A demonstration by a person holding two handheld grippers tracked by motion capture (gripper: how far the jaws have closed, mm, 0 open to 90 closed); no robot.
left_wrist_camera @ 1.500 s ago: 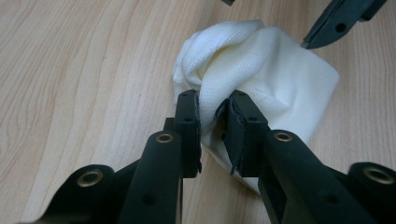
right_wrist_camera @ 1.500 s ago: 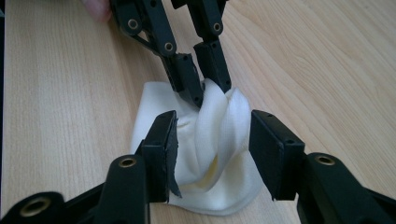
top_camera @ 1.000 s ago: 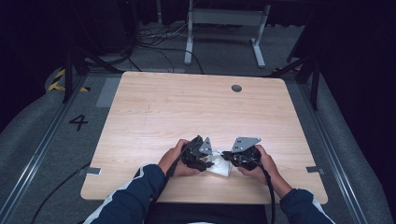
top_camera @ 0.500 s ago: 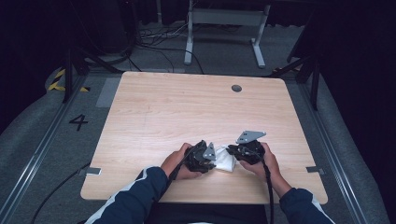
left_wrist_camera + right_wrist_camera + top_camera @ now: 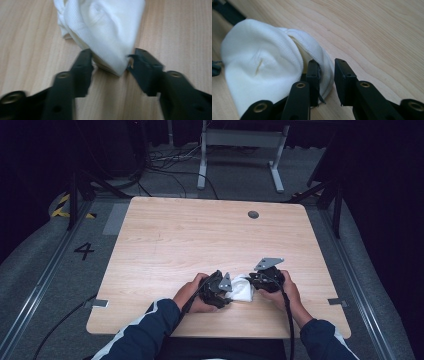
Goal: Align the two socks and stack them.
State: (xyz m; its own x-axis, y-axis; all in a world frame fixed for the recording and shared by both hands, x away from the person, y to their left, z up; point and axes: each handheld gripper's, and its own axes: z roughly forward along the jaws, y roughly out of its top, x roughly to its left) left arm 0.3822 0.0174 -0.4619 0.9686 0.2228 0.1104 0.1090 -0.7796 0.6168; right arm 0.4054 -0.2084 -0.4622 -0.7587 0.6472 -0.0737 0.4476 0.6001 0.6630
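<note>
Room: dark studio, grey carpet, a taped numeral 4 (image 5: 84, 251) on the floor left of the desk, a metal stand (image 5: 240, 150) and loose cables behind it.
Surface: pale wood desk top (image 5: 200, 240) with a round cable port (image 5: 253, 214) near its far edge.
Person: two forearms in dark blue sleeves (image 5: 145, 330) come in from the near edge, one hand on each tool.
White cloth: a bunched white knit cloth (image 5: 242, 287) lies on the surface near the near edge, between the two tools.
Left gripper (image 5: 111, 66): at the cloth's left end; its jaws have just been opening and now stand apart on either side of the cloth's pointed end, the pads at the fabric's edges without a firm squeeze that can be made out.
Right gripper (image 5: 327, 75): at the cloth's right end; its jaws have just been opening and show a clear gap, one jaw tucked into the cloth's folded rim, the other outside it over bare wood.
Grey plate (image 5: 268, 263): three-cornered, on top of the right gripper.
</note>
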